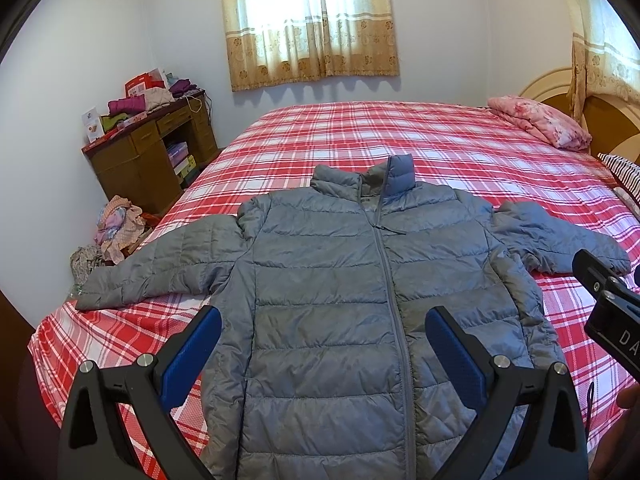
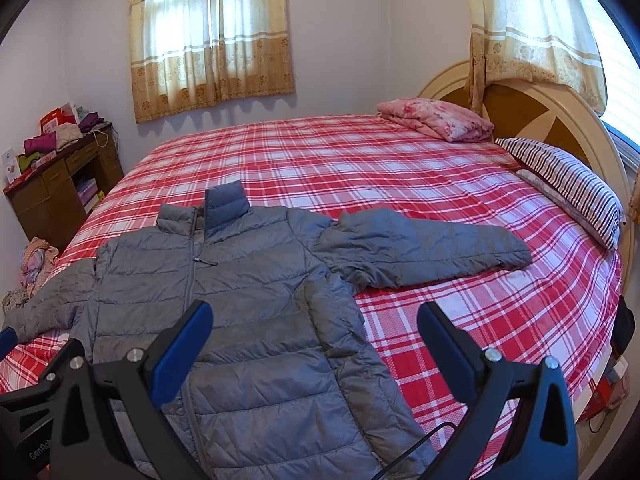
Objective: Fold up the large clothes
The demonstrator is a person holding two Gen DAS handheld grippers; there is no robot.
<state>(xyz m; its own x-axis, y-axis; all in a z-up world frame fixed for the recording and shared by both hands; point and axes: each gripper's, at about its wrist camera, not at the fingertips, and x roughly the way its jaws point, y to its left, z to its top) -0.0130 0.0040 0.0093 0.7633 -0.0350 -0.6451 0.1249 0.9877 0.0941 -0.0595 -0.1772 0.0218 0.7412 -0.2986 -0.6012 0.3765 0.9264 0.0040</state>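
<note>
A grey quilted puffer jacket [image 1: 344,280] lies flat and zipped on the red plaid bed [image 1: 360,136], collar away from me, both sleeves spread out to the sides. My left gripper [image 1: 322,316] is open and empty, hovering above the jacket's lower front. My right gripper [image 2: 314,316] is open and empty, above the jacket's [image 2: 240,300] right side edge, near where its right sleeve [image 2: 420,248] stretches toward the pillows. Part of the right gripper's body shows at the right edge of the left wrist view [image 1: 608,300].
A folded pink floral blanket [image 2: 436,120] and a striped pillow [image 2: 568,184] lie by the headboard [image 2: 540,112]. A wooden desk [image 1: 152,148] piled with clothes stands left of the bed, with a heap of clothes [image 1: 116,228] on the floor beside it.
</note>
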